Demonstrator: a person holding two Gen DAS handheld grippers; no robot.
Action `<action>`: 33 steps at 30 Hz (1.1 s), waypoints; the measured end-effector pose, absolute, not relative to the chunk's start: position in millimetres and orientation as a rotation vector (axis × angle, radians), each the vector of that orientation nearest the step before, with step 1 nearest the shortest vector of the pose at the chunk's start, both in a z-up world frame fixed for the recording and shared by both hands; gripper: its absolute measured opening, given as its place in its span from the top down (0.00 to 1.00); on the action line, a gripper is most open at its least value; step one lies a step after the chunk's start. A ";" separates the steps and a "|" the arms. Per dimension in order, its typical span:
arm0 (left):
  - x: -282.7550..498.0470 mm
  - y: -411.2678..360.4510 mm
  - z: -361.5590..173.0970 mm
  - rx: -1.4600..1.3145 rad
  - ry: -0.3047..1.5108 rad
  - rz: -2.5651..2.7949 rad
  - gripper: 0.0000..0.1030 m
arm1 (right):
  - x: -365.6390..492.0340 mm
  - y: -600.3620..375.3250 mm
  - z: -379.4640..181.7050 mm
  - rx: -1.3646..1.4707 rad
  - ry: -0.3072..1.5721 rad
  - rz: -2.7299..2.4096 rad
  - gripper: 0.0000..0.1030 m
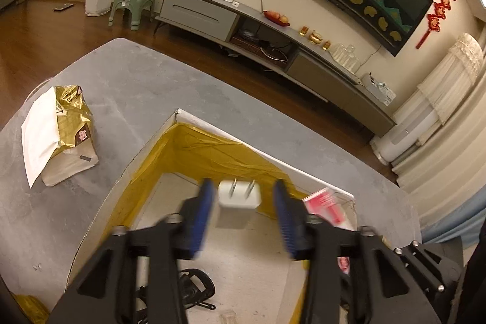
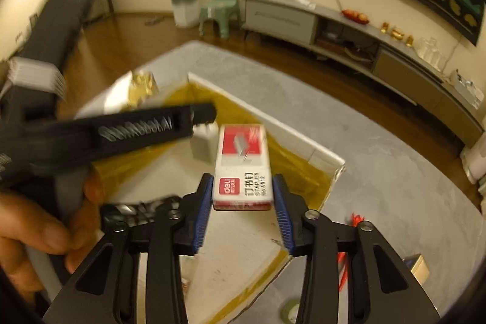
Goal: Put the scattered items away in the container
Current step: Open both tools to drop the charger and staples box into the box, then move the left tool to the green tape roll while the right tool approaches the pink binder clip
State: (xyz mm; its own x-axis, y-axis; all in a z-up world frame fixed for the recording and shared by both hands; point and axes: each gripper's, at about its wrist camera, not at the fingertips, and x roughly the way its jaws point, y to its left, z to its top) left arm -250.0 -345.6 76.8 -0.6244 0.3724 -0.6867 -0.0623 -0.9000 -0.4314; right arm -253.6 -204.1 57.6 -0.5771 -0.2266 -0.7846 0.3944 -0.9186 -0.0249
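Hanging over the open box (image 2: 328, 163), the staple box (image 2: 241, 169) is seen between the blue pads of the right gripper (image 2: 243, 202), its long axis running forward along the fingers and its printed end nearest the camera. The jaws are set close on its two long sides; whether they pinch it or have just let go cannot be told, though contact appears on both pads. In the left wrist view the left gripper (image 1: 241, 211) is held spread, with the white charger plug (image 1: 238, 198) loose in the gap, prongs pointing away, above the box floor (image 1: 249, 269). Both grippers are angled downward into the container, so a release is judged to be the move at hand. A gold bag (image 1: 65, 123) lies on the grey table (image 1: 145, 81), well apart.
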 end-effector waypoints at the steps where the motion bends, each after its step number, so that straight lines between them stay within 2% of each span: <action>1: -249.5 -348.6 75.7 -1.203 -0.568 2.556 0.44 | -253.1 -199.6 55.6 1.205 0.255 -2.501 0.51; 17: -208.7 -352.6 108.3 -1.041 -0.524 2.631 0.44 | -126.1 -87.9 72.0 0.963 -0.029 -2.461 0.51; 23: -171.6 -303.0 123.9 -0.968 -0.329 2.591 0.44 | -93.8 -43.8 66.4 0.952 -0.205 -2.477 0.51; 29: -130.1 -241.6 143.9 -0.893 -0.162 2.470 0.44 | -87.3 -14.8 82.5 0.942 -0.247 -2.567 0.51; 33: -105.6 -196.9 137.7 -0.910 -0.015 2.390 0.44 | -86.0 14.8 82.2 0.997 -0.255 -2.695 0.51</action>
State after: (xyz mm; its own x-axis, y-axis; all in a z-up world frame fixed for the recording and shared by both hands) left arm -105.6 -196.9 137.7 -0.6021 0.5188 -0.6070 -0.5113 -0.8344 -0.2060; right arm -86.0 14.8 82.2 -0.7323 -0.2971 -0.6127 0.1770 -0.9519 0.2500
